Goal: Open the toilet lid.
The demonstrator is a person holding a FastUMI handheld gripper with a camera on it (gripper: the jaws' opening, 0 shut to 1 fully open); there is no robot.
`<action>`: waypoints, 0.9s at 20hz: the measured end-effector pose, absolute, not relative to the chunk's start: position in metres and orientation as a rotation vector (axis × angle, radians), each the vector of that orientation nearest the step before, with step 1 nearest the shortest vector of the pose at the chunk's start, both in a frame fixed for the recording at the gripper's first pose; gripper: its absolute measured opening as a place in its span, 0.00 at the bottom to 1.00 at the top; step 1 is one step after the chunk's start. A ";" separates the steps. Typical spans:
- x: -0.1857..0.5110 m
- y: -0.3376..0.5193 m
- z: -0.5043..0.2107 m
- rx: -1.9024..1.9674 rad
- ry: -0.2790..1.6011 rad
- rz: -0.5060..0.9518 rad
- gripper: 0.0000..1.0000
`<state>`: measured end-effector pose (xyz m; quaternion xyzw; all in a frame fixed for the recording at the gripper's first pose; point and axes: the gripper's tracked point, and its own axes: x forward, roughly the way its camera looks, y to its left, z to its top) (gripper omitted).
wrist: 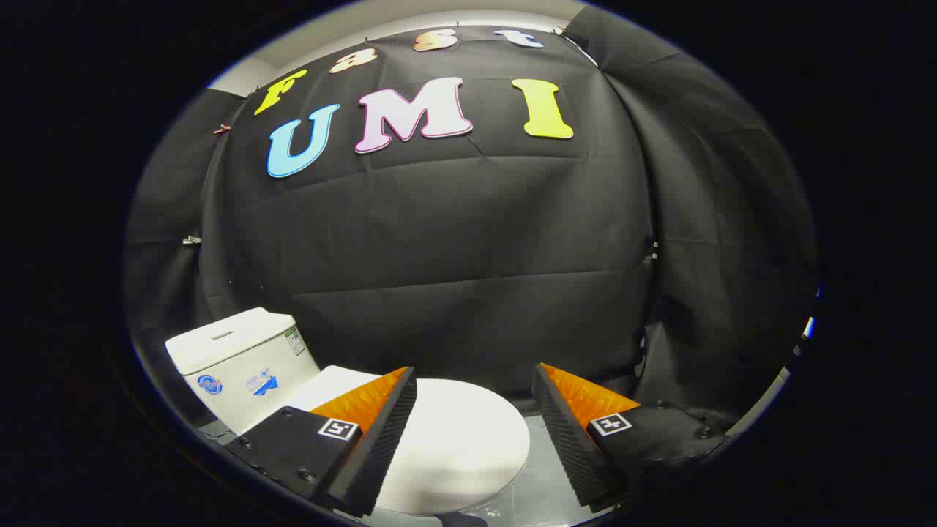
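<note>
1. Gripper (474, 410): fingers spread wide, nothing held between them; hovering above the toilet, no contact with anything
2. Toilet lid (457, 446): white, oval, lying flat and closed on the bowl; seen between the fingers and just below them, its rounded front edge toward the right-hand finger
3. Cistern (238, 362): white, at the hinge end of the lid, beyond the left-hand finger; stickers on its face, not legible
4. Step in hand, as judged: approach. Lid untouched, lifting not begun
5. Next move likely calls for lowering toward the lid's front edge, getting one finger under the rim or pinching it, then swinging the lid up toward the cistern
6. Count: one toilet, one lid, one cistern, one gripper with two fingers
7. Floor (538, 490) beside the bowl: pale, glossy; black cloth wall (468, 256) behind
</note>
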<state>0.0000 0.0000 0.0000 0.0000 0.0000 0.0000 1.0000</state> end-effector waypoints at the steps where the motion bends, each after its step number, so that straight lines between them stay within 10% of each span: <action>1: -0.001 0.000 0.001 -0.001 -0.002 0.000 0.99; 18: -0.001 0.000 0.000 0.001 0.000 0.004 0.99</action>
